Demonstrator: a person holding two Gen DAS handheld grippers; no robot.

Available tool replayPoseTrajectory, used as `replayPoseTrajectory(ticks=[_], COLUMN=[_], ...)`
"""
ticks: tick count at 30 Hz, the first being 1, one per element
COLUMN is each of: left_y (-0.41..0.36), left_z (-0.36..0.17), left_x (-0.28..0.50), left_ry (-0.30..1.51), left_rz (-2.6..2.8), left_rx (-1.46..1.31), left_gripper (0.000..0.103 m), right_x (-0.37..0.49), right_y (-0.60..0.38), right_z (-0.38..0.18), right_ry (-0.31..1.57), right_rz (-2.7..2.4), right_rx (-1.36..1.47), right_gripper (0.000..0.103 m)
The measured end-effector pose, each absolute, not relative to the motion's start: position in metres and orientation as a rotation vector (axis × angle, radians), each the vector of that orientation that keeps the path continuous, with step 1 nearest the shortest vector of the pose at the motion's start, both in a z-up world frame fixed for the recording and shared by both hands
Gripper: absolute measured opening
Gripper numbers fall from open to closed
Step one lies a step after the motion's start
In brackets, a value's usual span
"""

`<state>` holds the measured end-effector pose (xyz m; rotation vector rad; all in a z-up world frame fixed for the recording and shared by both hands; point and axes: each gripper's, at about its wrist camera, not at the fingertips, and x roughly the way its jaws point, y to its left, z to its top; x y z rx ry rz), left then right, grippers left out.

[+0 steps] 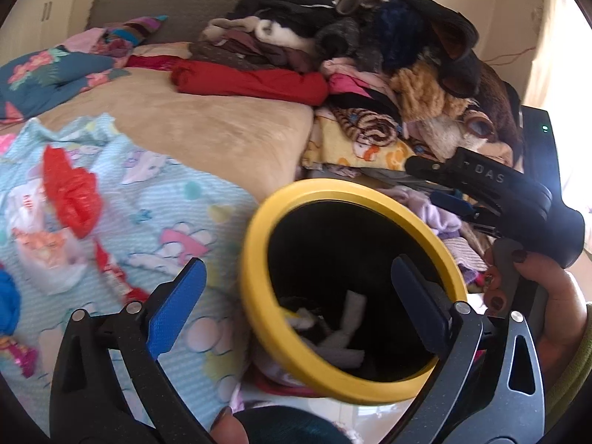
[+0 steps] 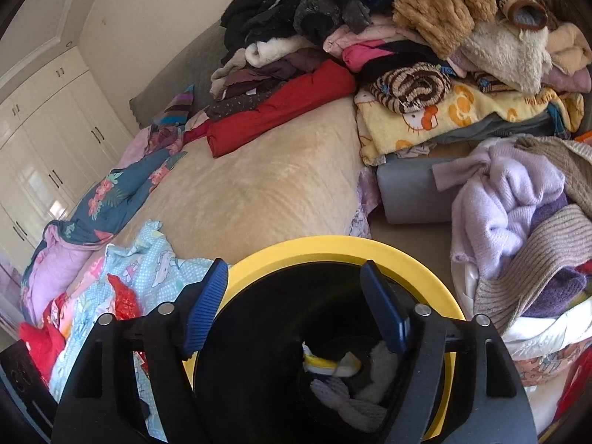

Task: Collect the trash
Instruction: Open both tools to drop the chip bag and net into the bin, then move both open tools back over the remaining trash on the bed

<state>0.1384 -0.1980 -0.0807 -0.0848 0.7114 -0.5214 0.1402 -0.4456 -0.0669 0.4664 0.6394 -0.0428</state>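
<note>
Claws both hung over the black bin's yellow rim [image 1: 259, 229]; the left claw [image 1: 296, 307] had its two blue fingers spread wide apart, one finger inside the bin mouth and the other out over the blue cartoon blanket [image 1: 155, 199], gripping nothing; the right claw [image 2: 296, 310] was likewise spread apart and empty, looking straight down into the bin [image 2: 333, 248]; in the left view it showed at the far right, held in a hand [image 1: 544, 296] with dark-painted nails. One bin stood at the near edge of the bed; inside it lay a few crumpled scraps [image 2: 347, 381], white, yellow and pale knit, too tangled to count. One red plastic bag [image 1: 70, 192] lay on the blanket at the near left, just beside a clear wrapper [image 1: 40, 244]. One beige bedspread [image 2: 259, 185] covered the bed; one folded red cloth [image 2: 281, 107] lay far across it, against a heaped pile of clothes [image 2: 444, 37] at the far right; white wardrobe doors [image 2: 48, 140] lined the left wall.
</note>
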Motion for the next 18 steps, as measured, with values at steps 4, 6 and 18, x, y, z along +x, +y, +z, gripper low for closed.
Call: replayPoseTrajectory(ticks=[4,6,18], left_y=[-0.18,-0.171,-0.114], left_z=[-0.074,-0.07,-0.051], left_x=[0.135,0.134,0.124], left_ry=[0.688,0.676,0.612], left_rz=[-0.474,-0.454,-0.343], left_rx=[-0.097,-0.1,-0.116], left_gripper=[0.092,0.092,0.092], right_x=[0.14,0.139,0.138], right_y=[-0.434,-0.427,-0.381], right_z=[-0.061,-0.057,-0.039], right_ry=[0.616,0.603,0.533], right_rz=[-0.014,0.004,0.122], right_rx=[0.439,0.422,0.325], right_gripper=[0.076,0.076,0.086])
